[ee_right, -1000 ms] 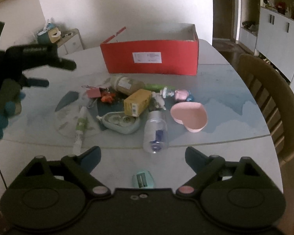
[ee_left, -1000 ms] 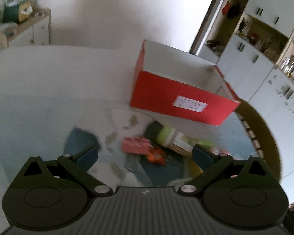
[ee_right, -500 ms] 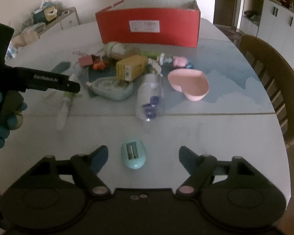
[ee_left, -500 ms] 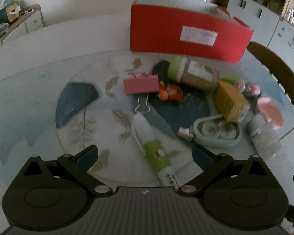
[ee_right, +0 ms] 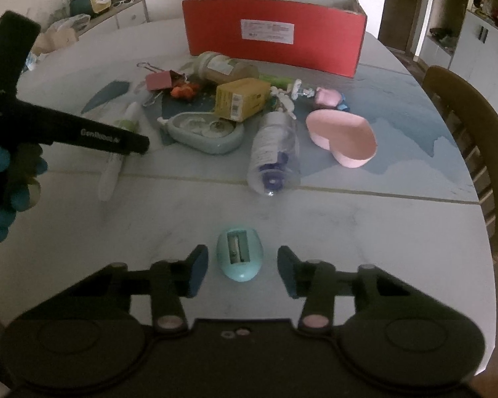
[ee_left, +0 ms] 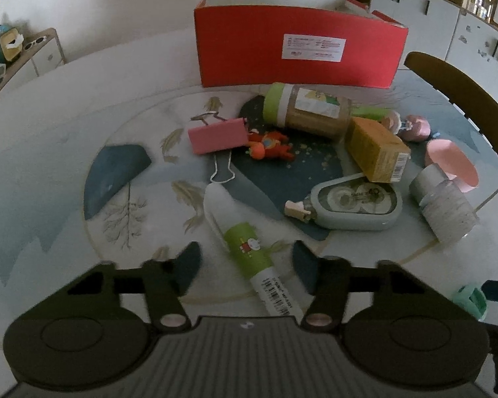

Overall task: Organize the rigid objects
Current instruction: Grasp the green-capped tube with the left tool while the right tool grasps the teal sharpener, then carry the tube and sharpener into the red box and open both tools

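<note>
Both grippers have dropped toward the table and their jaws are closing — the left gripper (ee_left: 245, 260) around the white, green-labelled plastic tube (ee_left: 245, 248), the right gripper (ee_right: 239, 267) around the teal egg-shaped sharpener (ee_right: 239, 258) — neither yet pinched, so both pickups look imminent.

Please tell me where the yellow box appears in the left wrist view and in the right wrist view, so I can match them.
Left wrist view: yellow box right of centre, below the jar.
Right wrist view: yellow box near centre, upper half.
Shared landmark: the red box behind the pile.
</note>
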A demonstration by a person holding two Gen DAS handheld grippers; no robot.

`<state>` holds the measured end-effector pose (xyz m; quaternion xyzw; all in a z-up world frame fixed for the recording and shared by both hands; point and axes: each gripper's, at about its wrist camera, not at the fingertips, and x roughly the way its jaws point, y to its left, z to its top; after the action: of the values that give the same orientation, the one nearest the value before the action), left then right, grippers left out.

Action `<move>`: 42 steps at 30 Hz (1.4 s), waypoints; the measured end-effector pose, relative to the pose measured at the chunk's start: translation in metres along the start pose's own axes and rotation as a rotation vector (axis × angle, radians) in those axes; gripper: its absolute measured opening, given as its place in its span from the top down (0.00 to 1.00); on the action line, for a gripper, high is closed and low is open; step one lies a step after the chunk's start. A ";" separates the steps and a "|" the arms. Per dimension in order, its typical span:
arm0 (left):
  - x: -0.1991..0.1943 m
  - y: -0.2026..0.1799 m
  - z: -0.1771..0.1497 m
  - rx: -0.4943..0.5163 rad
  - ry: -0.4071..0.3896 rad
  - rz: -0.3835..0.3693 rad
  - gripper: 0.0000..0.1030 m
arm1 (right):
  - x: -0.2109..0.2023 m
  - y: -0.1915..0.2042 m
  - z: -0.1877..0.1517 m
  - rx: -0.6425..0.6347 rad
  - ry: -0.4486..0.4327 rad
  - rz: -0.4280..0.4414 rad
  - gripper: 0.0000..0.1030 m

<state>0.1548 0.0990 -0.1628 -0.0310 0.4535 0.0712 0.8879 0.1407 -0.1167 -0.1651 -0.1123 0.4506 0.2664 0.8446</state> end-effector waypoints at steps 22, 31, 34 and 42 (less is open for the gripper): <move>-0.010 -0.006 0.003 -0.014 0.005 0.009 0.83 | -0.018 -0.017 0.011 0.024 -0.043 0.035 0.72; -0.028 0.000 0.014 -0.053 -0.019 0.041 0.83 | -0.051 -0.039 0.029 0.051 -0.099 0.060 0.72; -0.039 0.000 0.022 -0.059 -0.036 0.040 0.83 | -0.062 -0.047 0.037 0.053 -0.121 0.068 0.72; -0.069 -0.007 0.053 -0.046 -0.070 0.016 0.83 | -0.089 -0.066 0.069 0.052 -0.168 0.077 0.72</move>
<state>0.1585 0.0918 -0.0757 -0.0453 0.4206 0.0896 0.9017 0.1849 -0.1728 -0.0560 -0.0503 0.3890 0.2953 0.8712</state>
